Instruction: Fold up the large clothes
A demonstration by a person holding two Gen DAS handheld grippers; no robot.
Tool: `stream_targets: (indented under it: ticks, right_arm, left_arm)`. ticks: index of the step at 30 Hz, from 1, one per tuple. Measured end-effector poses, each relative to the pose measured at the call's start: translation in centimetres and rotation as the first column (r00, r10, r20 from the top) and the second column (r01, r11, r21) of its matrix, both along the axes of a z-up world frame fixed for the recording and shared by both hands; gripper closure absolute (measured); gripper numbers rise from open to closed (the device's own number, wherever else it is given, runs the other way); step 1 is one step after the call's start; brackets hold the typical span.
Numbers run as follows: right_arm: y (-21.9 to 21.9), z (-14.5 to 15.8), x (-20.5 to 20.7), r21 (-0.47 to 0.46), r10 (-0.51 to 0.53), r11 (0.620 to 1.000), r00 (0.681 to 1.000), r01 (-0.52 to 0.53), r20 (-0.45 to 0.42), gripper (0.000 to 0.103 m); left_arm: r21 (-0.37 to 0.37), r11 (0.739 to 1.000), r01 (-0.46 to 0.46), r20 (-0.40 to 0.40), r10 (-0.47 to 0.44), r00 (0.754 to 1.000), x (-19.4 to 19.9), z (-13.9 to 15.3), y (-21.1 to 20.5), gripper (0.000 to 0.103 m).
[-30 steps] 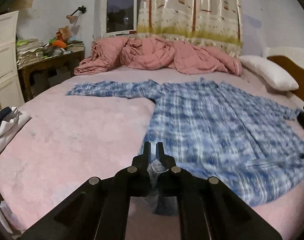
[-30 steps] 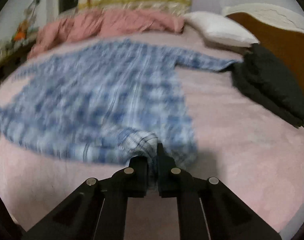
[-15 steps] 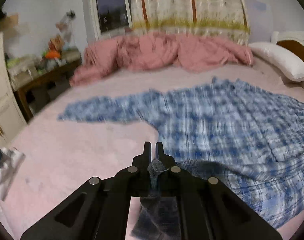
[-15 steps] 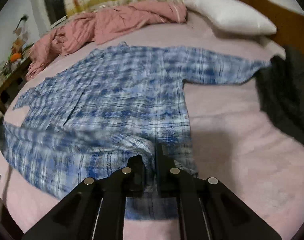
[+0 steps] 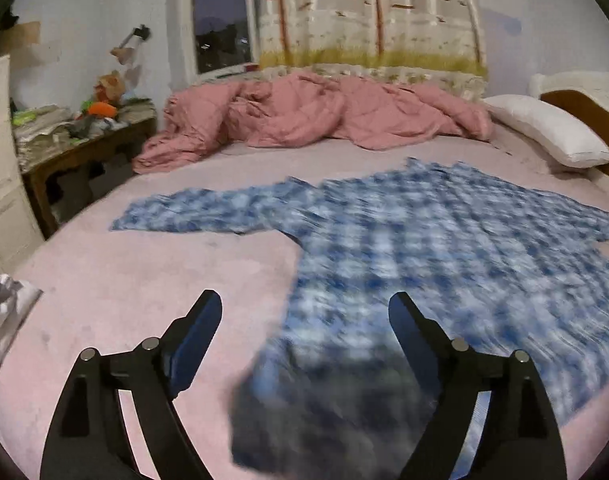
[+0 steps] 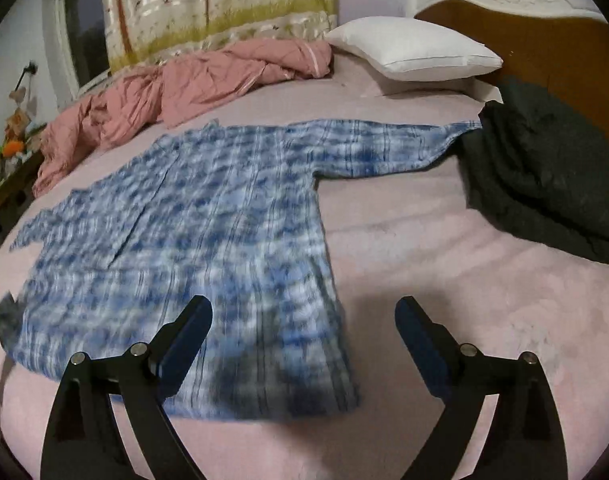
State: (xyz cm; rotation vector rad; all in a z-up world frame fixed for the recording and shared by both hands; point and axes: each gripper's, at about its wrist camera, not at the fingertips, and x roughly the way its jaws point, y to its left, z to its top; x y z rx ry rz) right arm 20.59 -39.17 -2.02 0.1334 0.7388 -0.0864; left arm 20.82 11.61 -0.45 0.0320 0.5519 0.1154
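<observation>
Centrally, shirt: a blue-and-white plaid long-sleeved shirt [image 5: 444, 248] is lying spread flat on the pink bed sheet [image 5: 124, 288], both sleeves reaching out sideways; its pattern is blurring in both views.
Shirt hem: the near edge is lying loose below and between the jaws of each gripper, with no pad pressing on it; the corner under the left wrist view is dark and smeared, so whether it is resting flat cannot be told.
Left gripper: the left gripper [image 5: 304, 312] is hanging over the hem's left corner; its jaws have just been opening and are standing wide apart, gripping nothing.
Right gripper: the right gripper [image 6: 304, 316] is hanging over the hem's right corner; its jaws have likewise just been opening and are standing wide apart, gripping nothing.
Far side of bed: a crumpled pink quilted comforter [image 5: 304, 112] is lying heaped beyond the shirt collar, well apart from it.
Head of bed: a white pillow [image 6: 416, 50] is resting against a brown wooden headboard with white trim [image 6: 544, 28].
Beside right sleeve: a dark folded garment [image 6: 544, 176] is lying on the sheet, the cuff just touching its edge.
Background: a tree-patterned curtain [image 5: 376, 16] is hanging beside a dark window [image 5: 220, 20]; a cluttered wooden side surface [image 5: 76, 148] is standing left of the bed.
</observation>
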Motion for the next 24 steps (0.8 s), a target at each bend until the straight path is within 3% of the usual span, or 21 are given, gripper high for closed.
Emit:
stream_targets:
  ticks: [8,14,20,24]
  right_arm:
    - [5.8,-1.1,-1.4,-0.122,0.122,0.985,0.992,-0.123,-0.013,0.009]
    - [7.4,-2.4,-0.5,-0.21,0.1,0.971,0.992,-0.115,-0.081,0.009]
    - [3.1,-2.6,-0.5,-0.119,-0.024,0.993,0.994,0.012,-0.104,0.009]
    - [0.5,-2.7,-1.0,-0.016,-0.05,0.999,0.993,0.048,-0.104,0.014]
  left_arm:
    - [-0.06,0.993,0.105,-0.123,-0.112,0.986,-2.4,-2.1,-3.5,0.013]
    - [-0.043,0.996,0.074,-0.148,-0.08,0.986,-3.1,-3.2,-3.7,0.012]
    - [-0.077,0.997,0.012,-0.15,-0.023,0.988,-2.7,-3.9,-2.1,0.012]
    - [-0.085,0.996,0.024,-0.078,-0.031,0.996,-3.4,-3.5,-2.1,0.012]
